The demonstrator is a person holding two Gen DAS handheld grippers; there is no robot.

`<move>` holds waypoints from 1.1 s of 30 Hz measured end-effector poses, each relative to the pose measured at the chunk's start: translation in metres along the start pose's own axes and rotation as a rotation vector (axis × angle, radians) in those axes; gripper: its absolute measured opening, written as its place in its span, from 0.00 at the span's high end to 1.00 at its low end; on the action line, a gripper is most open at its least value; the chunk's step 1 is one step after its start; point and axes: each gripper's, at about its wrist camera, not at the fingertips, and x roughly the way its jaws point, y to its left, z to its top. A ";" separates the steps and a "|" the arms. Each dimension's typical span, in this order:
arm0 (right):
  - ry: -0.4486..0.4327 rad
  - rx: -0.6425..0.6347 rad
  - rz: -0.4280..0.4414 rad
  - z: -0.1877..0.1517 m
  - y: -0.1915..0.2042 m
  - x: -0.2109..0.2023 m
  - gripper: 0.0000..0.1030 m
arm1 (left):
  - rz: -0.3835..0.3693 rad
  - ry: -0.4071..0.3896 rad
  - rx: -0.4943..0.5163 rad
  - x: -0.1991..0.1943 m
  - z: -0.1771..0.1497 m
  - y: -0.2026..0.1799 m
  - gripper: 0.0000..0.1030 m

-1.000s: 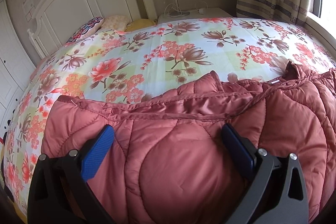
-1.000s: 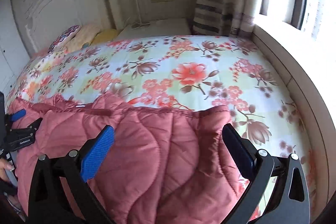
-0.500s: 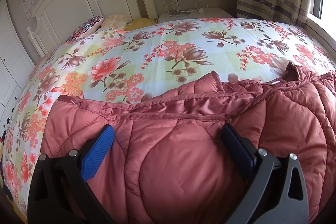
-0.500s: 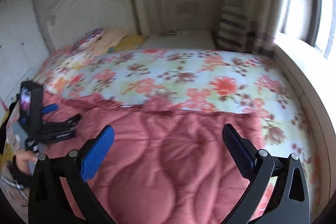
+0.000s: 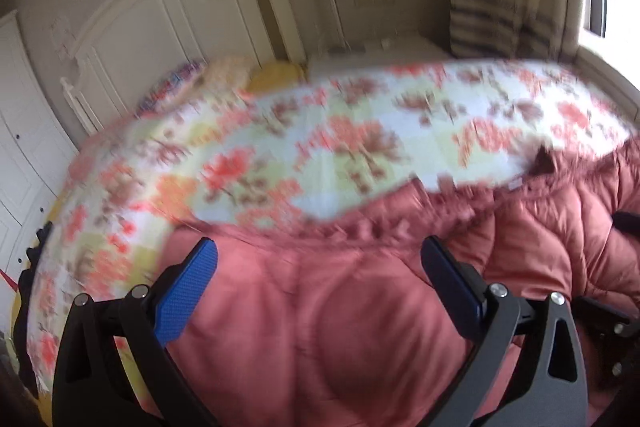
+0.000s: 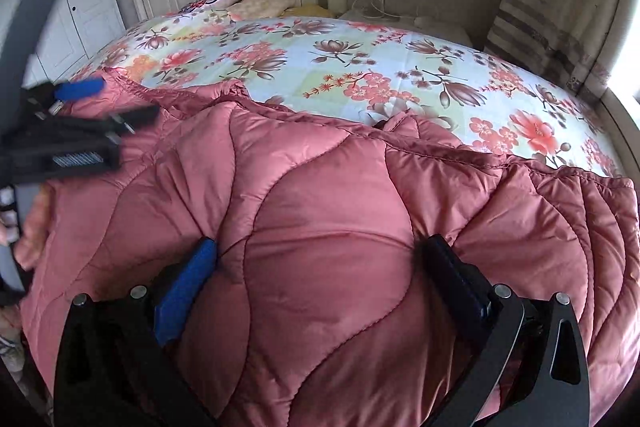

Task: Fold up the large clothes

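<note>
Right wrist view: quilted coat (image 6: 328,219) sprawls sideways across the bed (image 6: 320,59); right gripper (image 6: 320,259) fingers spread wide, pressed into it, left gripper (image 5: 320,259) equally wide alongside.

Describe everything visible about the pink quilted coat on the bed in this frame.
The pink quilted coat is puffy, with a satiny shell and wavy stitched seams. It lies spread across the near side of the floral bedsheet, its seamed edge running along the far side. The right gripper is open with fabric bulging between its fingers; the left gripper is open above it.
</note>
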 end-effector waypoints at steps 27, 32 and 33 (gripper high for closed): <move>-0.012 0.010 0.014 0.001 -0.001 -0.003 0.04 | -0.307 0.233 -0.240 0.062 -0.034 0.061 0.02; -0.013 0.013 0.017 0.001 -0.002 -0.003 0.04 | -0.235 0.251 -0.193 0.048 -0.029 0.056 0.04; -0.013 0.015 0.017 0.001 -0.002 -0.003 0.04 | -0.212 0.239 -0.197 0.037 -0.026 0.056 0.04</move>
